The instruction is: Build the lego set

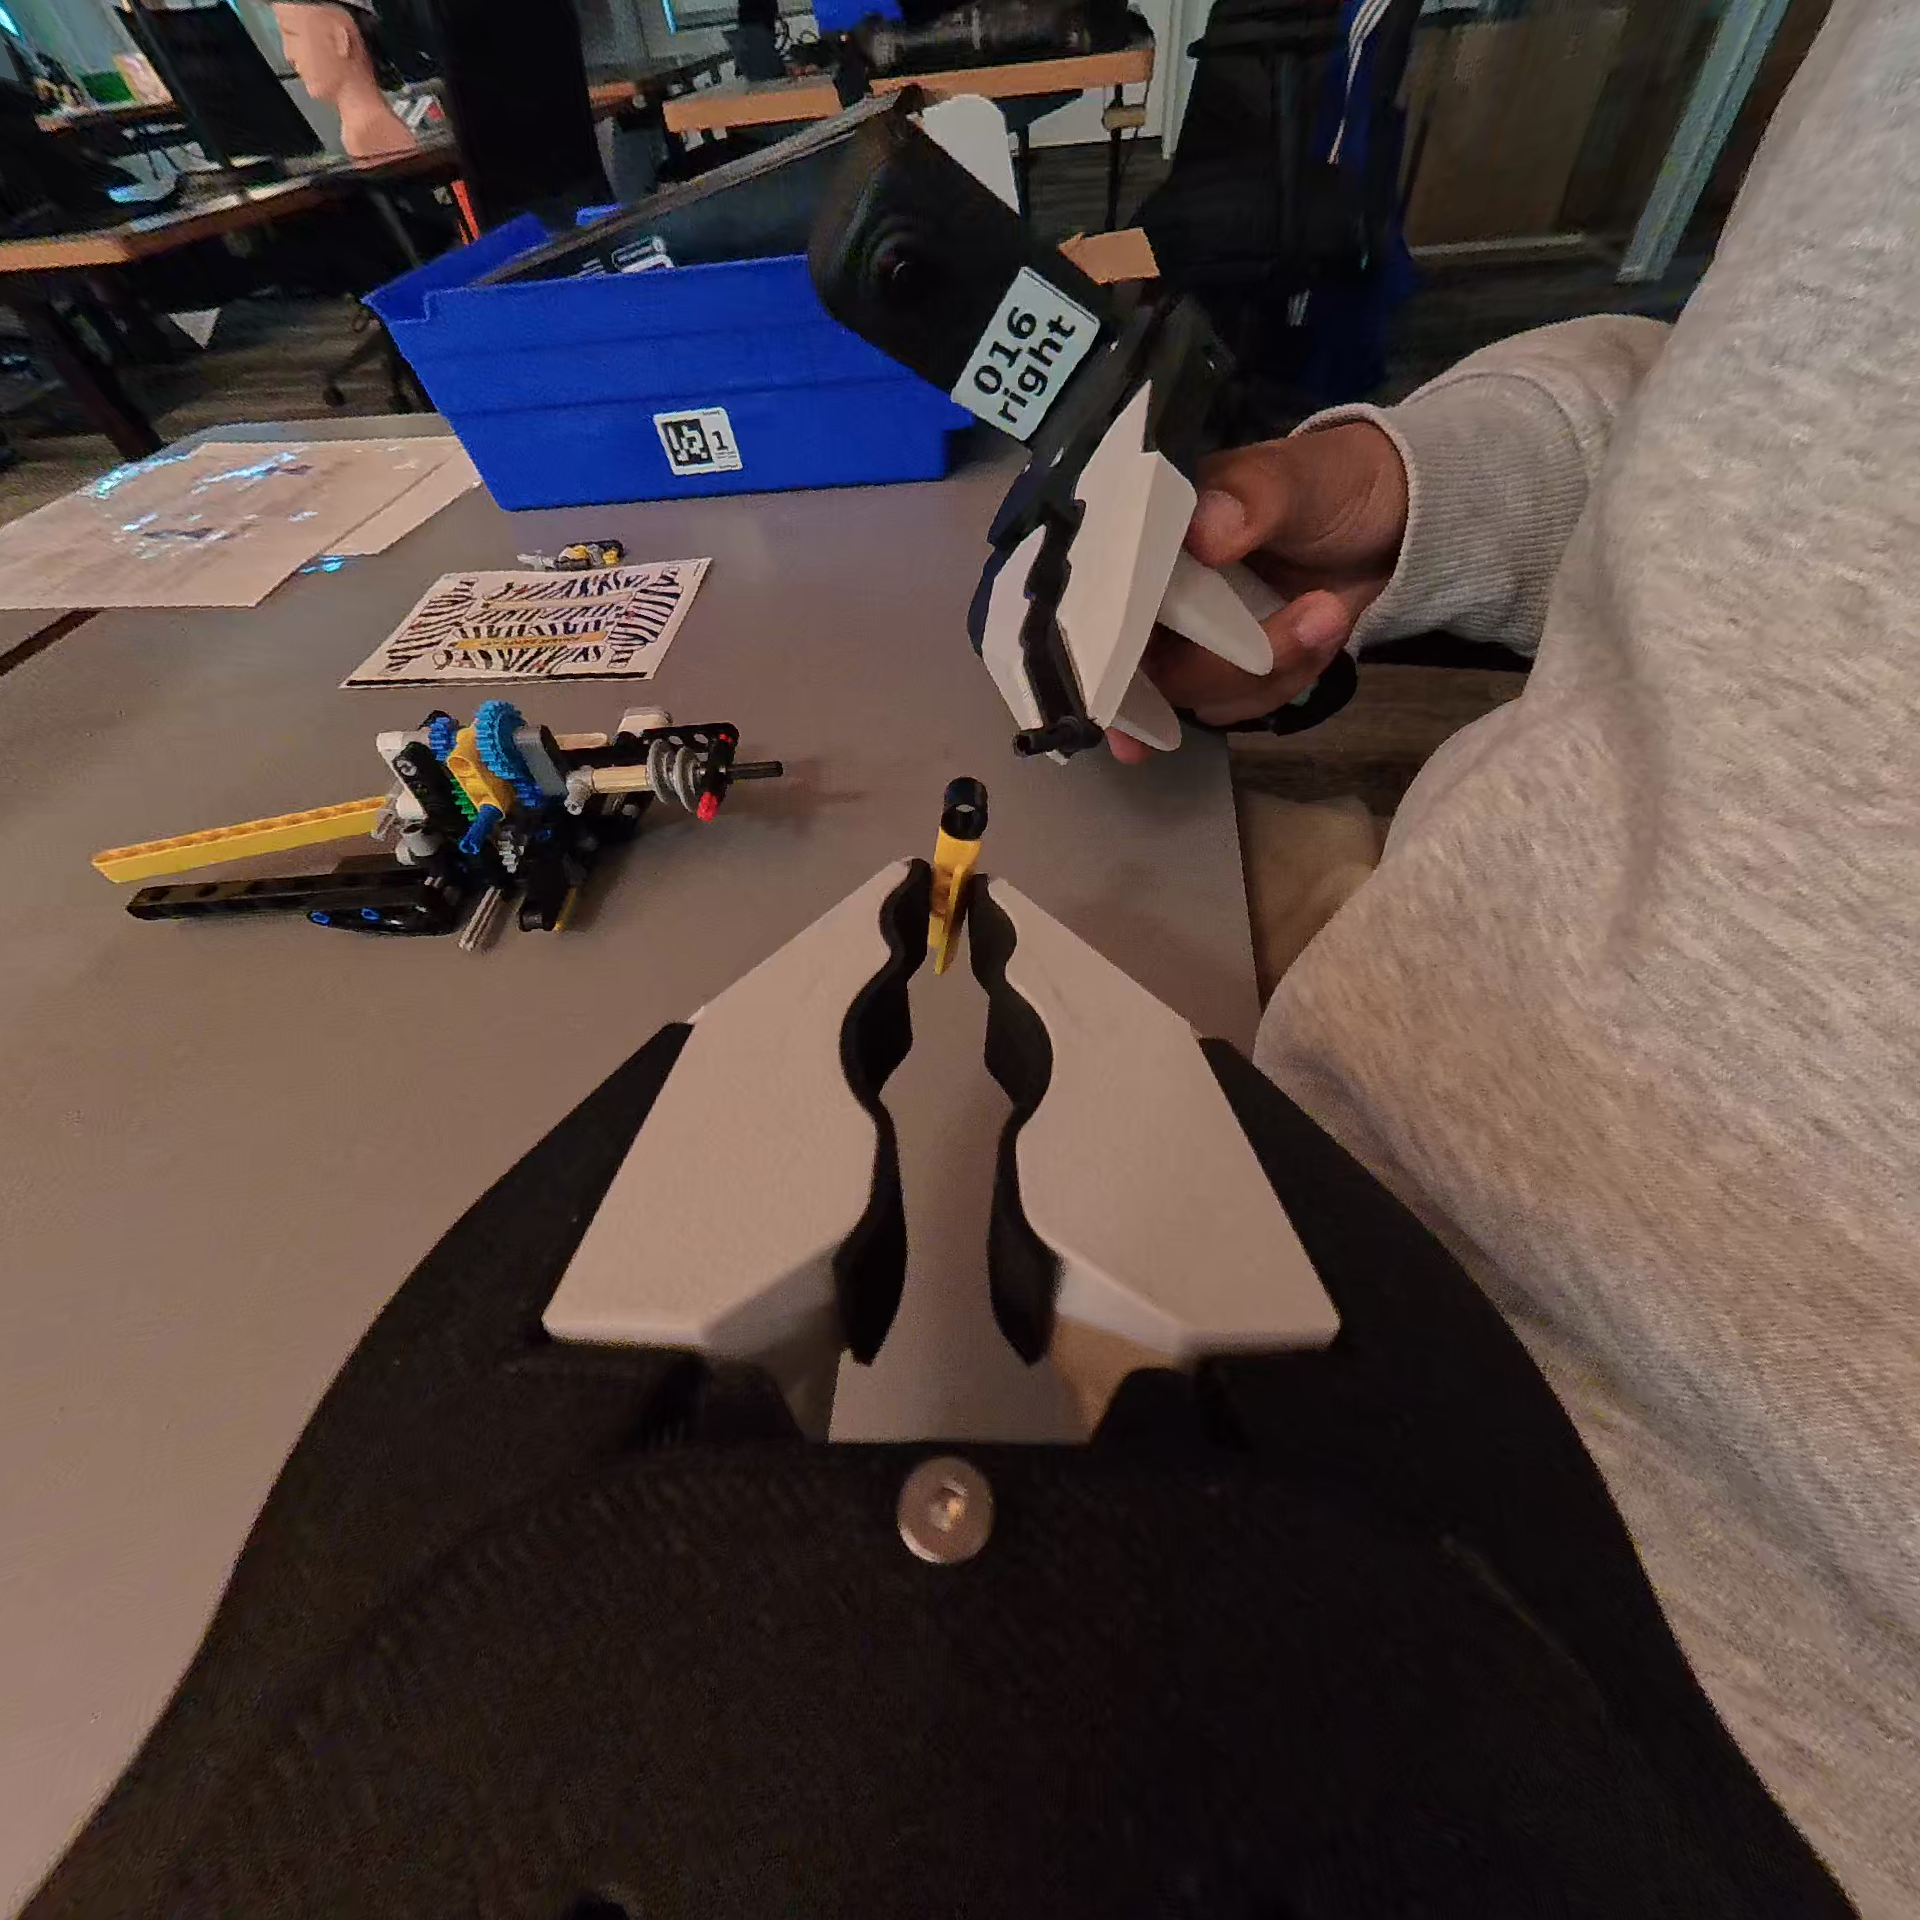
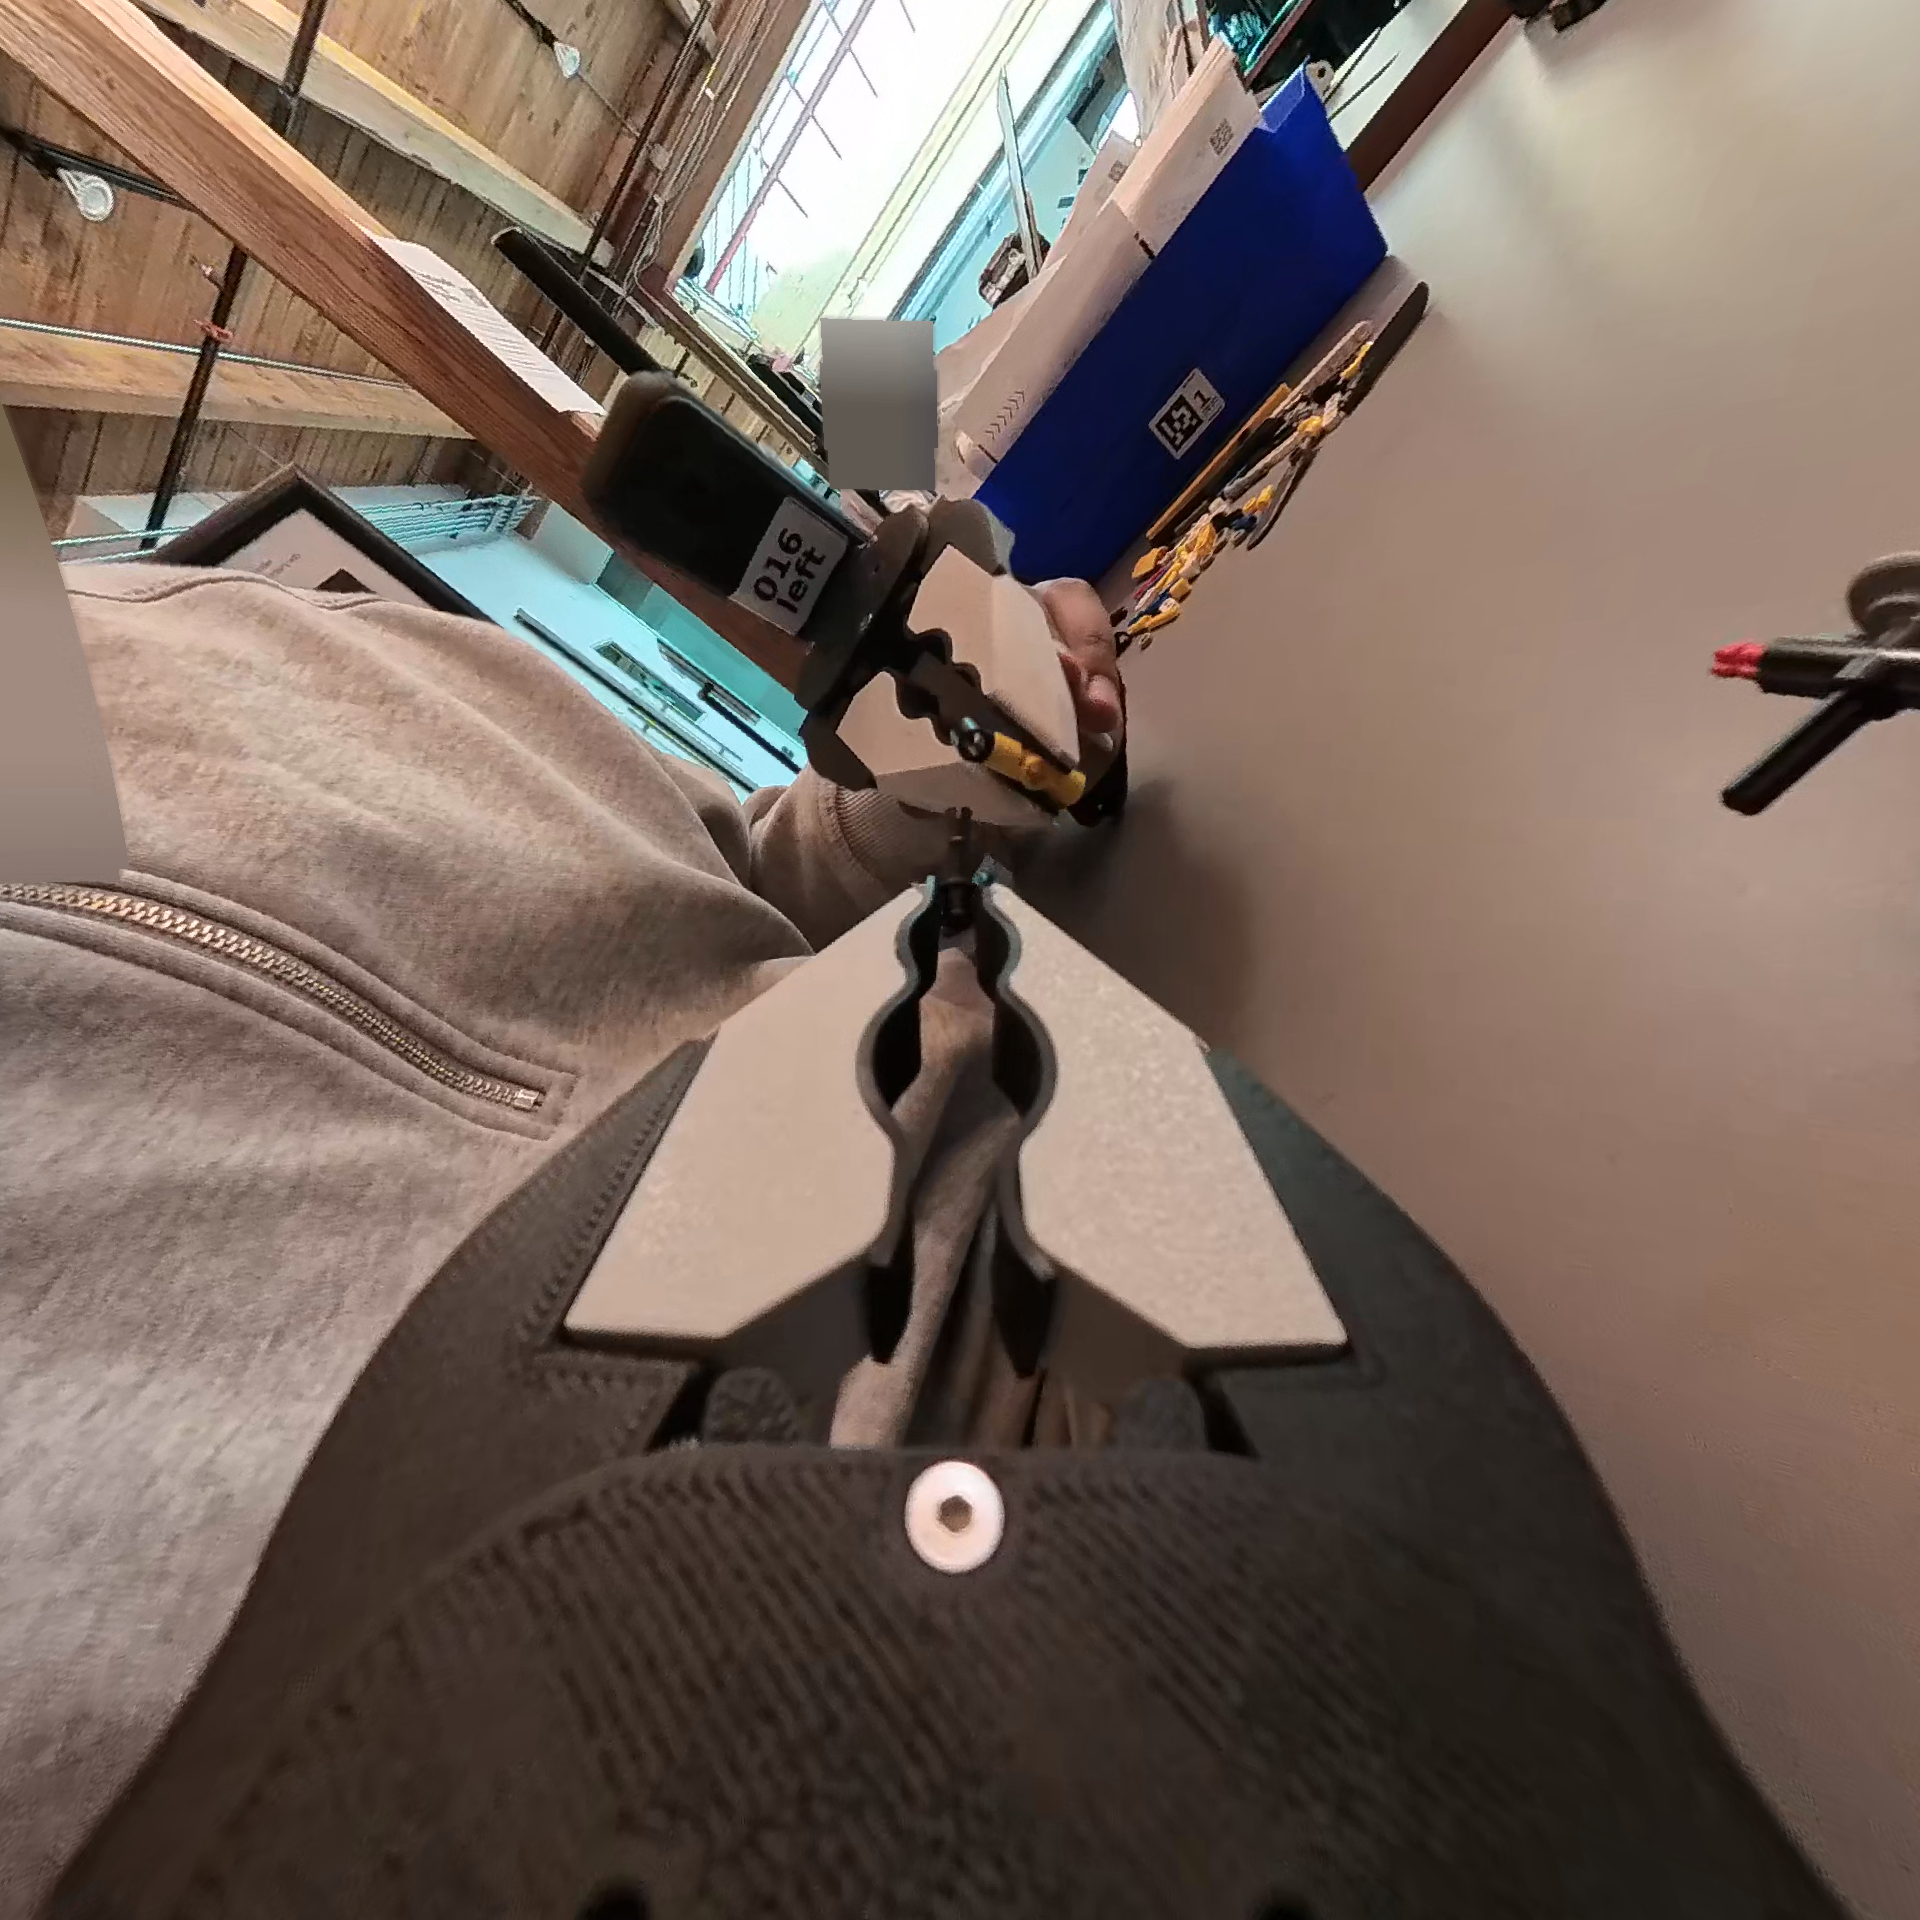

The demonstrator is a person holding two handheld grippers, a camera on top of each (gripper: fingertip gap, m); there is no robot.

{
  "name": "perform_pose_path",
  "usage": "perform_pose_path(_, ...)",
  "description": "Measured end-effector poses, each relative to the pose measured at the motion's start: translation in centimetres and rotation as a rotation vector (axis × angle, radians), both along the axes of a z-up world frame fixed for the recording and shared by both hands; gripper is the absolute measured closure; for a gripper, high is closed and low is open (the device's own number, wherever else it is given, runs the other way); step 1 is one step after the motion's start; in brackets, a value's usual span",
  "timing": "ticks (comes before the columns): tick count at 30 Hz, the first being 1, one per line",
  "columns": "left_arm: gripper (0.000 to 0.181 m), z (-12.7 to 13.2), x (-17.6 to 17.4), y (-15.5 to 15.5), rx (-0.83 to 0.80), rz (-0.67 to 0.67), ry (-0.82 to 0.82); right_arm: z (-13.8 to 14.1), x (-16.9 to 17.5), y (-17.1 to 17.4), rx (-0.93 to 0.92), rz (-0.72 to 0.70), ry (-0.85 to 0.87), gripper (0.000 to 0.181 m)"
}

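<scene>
My left gripper (image 1: 951,883) is shut on a small yellow lego piece (image 1: 953,878) with a black connector (image 1: 965,805) at its top end, held above the grey table (image 1: 312,1143). It also shows in the right wrist view (image 2: 1023,774), with the yellow piece (image 2: 1029,771) between its fingers. My right gripper (image 2: 961,899) is shut on a small black pin (image 2: 954,896). In the left wrist view it (image 1: 1060,740) hangs just up and right of the yellow piece, with the pin (image 1: 1049,740) sticking out left. The partly built lego model (image 1: 488,810) lies on the table to the left.
A blue bin (image 1: 665,374) stands at the back of the table, with a striped sticker sheet (image 1: 530,623) and paper sheets (image 1: 208,520) in front of it. Loose lego parts (image 2: 1226,520) lie by the bin. The person's grey sleeve (image 1: 1610,935) fills the right side. Only a small space, under 4 cm, lies between the two pairs of fingers. The partly built lego model (image 1: 488,810) is about 15 cm from both grippers' fingertips.
</scene>
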State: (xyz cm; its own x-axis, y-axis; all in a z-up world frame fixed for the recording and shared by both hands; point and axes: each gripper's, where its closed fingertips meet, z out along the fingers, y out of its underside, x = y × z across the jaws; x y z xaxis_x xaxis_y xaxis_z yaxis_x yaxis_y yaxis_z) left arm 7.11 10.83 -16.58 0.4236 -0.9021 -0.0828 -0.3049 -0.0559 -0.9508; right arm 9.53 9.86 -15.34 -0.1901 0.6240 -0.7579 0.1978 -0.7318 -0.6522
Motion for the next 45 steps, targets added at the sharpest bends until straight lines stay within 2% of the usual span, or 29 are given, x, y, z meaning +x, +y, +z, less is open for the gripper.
perform_pose_path(36, 0.176, -0.2, 0.0, 0.9, -0.065, 0.01, -0.017, 0.3, 0.3, 1.4, -0.029, -0.042, 0.041, 0.177)
perform_pose_path(45, 0.176, 0.2, 0.1, 0.0, -0.057, -0.045, -0.041, 0.4, 0.3, 1.2, -0.065, -0.017, 0.043, 0.177)
